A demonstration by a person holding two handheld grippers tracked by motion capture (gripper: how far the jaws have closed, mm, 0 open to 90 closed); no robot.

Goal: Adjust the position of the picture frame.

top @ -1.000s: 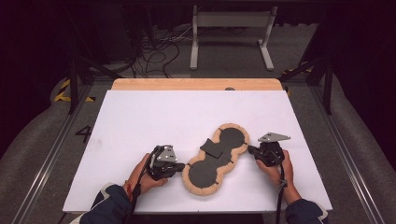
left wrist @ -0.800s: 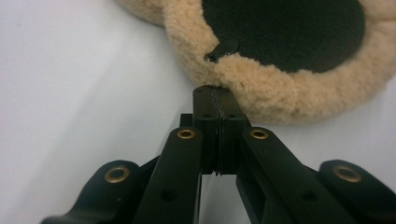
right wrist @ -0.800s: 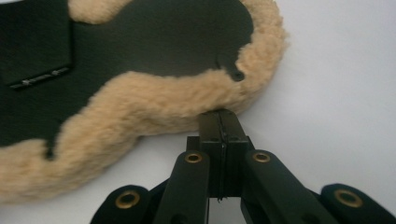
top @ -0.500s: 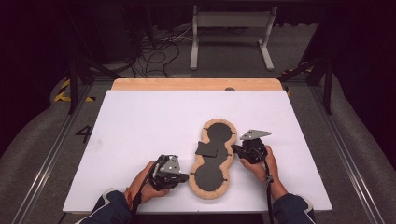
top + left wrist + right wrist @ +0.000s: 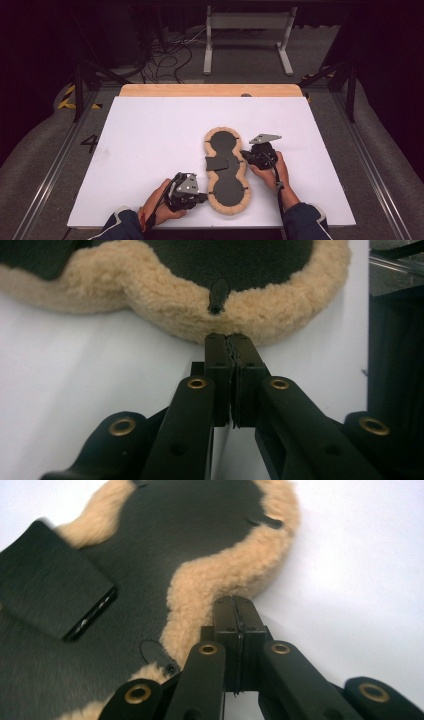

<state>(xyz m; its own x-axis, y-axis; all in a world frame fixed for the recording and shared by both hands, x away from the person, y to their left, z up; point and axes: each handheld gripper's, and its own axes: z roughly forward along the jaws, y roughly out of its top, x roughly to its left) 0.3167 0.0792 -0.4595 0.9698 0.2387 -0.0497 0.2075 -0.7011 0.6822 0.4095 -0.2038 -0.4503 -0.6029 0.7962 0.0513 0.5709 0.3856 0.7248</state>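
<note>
Now turned end-on: fleece-edged pad (image 5: 226,172) rotated from a slant to lie near-lengthwise on the white table (image 5: 150,130), between both tools

Left gripper (image 5: 202,198), jaws pressed together, drawn nearer and touching the fleece rim (image 5: 220,322) at the near lobe; right gripper (image 5: 243,156), jaws likewise closed on nothing, shifted inward to the waist; nudged rather than lifted, so probably straightening nearly done

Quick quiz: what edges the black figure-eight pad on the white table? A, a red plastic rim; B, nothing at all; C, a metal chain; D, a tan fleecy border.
D: the black pad is ringed by a tan fleecy border, seen up close just ahead of the shut left hand-held gripper.
</note>
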